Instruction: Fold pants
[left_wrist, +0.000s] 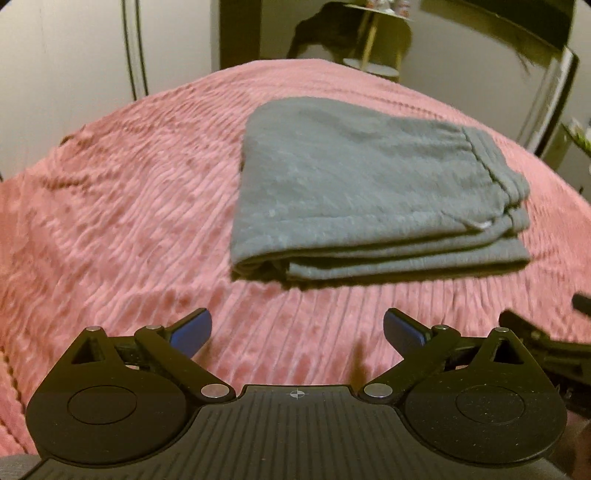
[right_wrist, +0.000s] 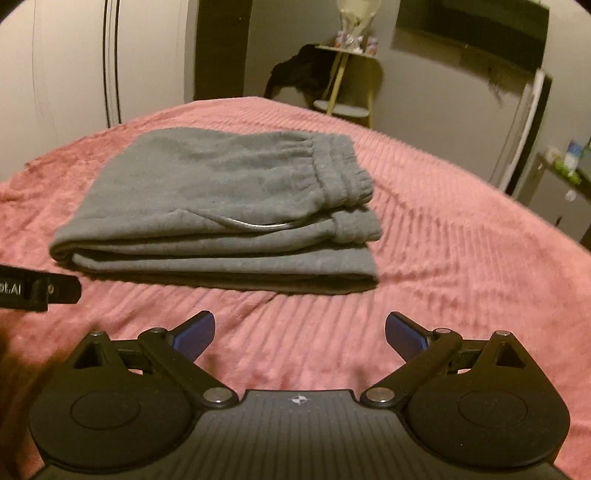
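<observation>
The grey pants (left_wrist: 362, 192) lie folded into a flat stack of layers on the pink ribbed bedspread (left_wrist: 122, 206), with the elastic waistband on the right side. In the right wrist view the same pants (right_wrist: 221, 206) show a drawstring loop at the front fold. My left gripper (left_wrist: 297, 330) hovers over bare bedspread short of the stack's near edge, its blue pads wide apart with nothing between them. My right gripper (right_wrist: 300, 332) hangs the same way, open and empty, near the stack's front edge. Part of the left gripper (right_wrist: 37, 290) shows at the left of the right wrist view.
A wooden side table (right_wrist: 347, 81) with dark clothing draped on it stands beyond the bed's far edge. White wardrobe doors (right_wrist: 74, 66) fill the left wall. A shelf with bottles (right_wrist: 569, 162) sits at the right. Pink bedspread (right_wrist: 461, 258) stretches around the stack.
</observation>
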